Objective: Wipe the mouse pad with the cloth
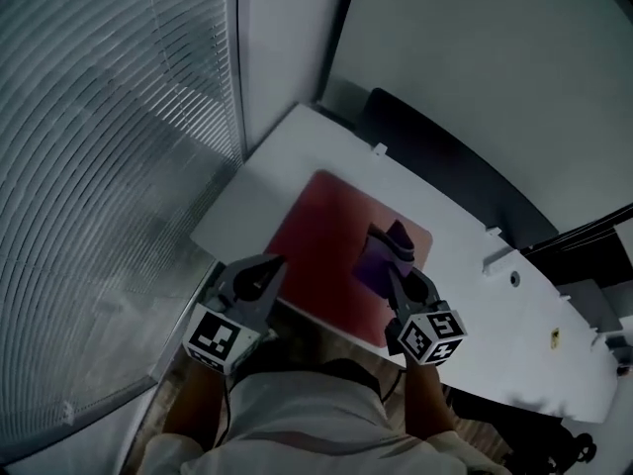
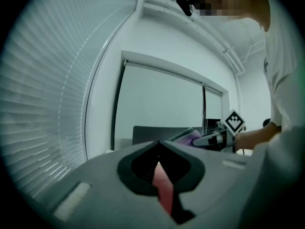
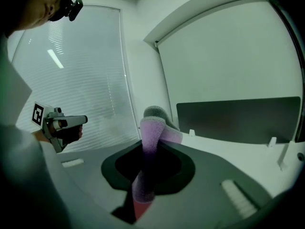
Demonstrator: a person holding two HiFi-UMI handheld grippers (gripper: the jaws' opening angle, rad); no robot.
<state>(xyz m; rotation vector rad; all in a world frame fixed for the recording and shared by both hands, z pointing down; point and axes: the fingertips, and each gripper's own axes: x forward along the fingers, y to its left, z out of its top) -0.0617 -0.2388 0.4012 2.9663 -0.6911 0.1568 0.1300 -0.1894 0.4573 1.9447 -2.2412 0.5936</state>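
Cloth (image 1: 374,267) pinched in right gripper (image 1: 389,250) jaws over mouse pad (image 1: 315,228), left gripper (image 1: 269,265) jaws pressed together, empty; wiping step, next likely press down and sweep.

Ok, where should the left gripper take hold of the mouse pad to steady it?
Probably its near left edge, coming in low from your side. The mouse pad lies flat on the table, so only a rim can be pinched; the left gripper sits beside that edge, while the right gripper holds the cloth over the pad's right part.
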